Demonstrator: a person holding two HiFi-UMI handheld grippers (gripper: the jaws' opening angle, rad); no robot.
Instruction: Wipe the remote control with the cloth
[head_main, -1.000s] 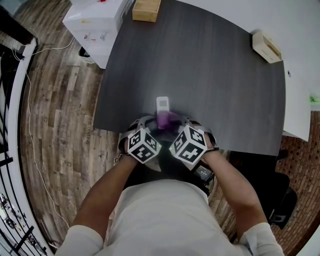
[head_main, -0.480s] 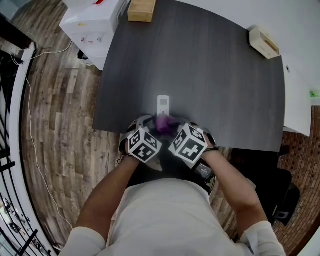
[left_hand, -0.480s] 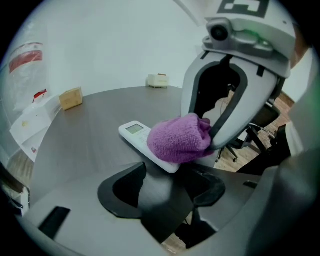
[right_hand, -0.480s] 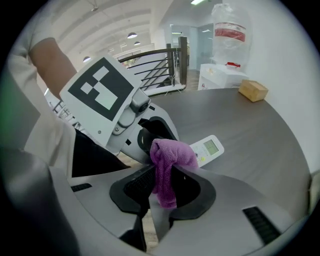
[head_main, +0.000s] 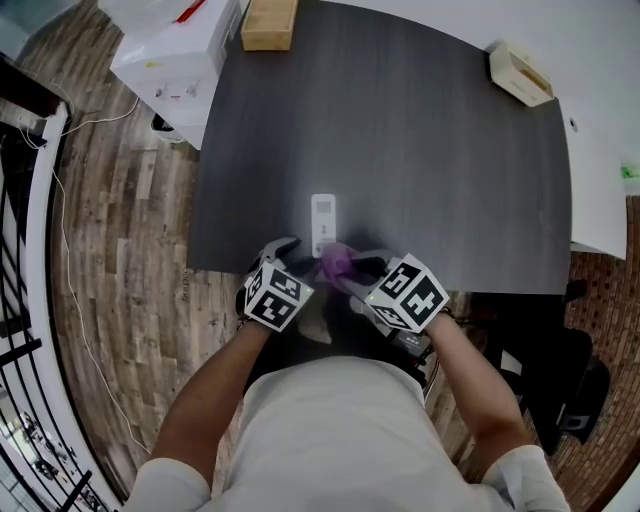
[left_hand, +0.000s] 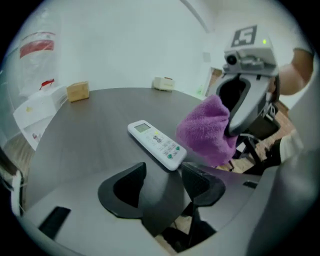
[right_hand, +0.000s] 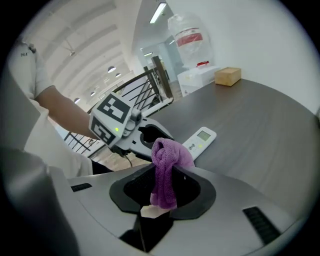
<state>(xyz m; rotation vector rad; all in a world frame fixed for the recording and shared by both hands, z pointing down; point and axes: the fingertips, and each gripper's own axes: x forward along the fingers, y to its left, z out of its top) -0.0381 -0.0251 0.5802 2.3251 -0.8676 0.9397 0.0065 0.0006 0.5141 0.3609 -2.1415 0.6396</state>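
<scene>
Right gripper (head_main: 350, 270) rolled, cloth (head_main: 337, 262) clamped; remote (head_main: 323, 220) points display-end away.

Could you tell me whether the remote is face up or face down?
Face up: the remote shows its display and buttons.

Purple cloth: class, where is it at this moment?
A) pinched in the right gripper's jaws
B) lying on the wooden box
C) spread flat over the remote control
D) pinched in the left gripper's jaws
A: the right gripper view shows the purple cloth bunched between the jaws of the right gripper.
</scene>
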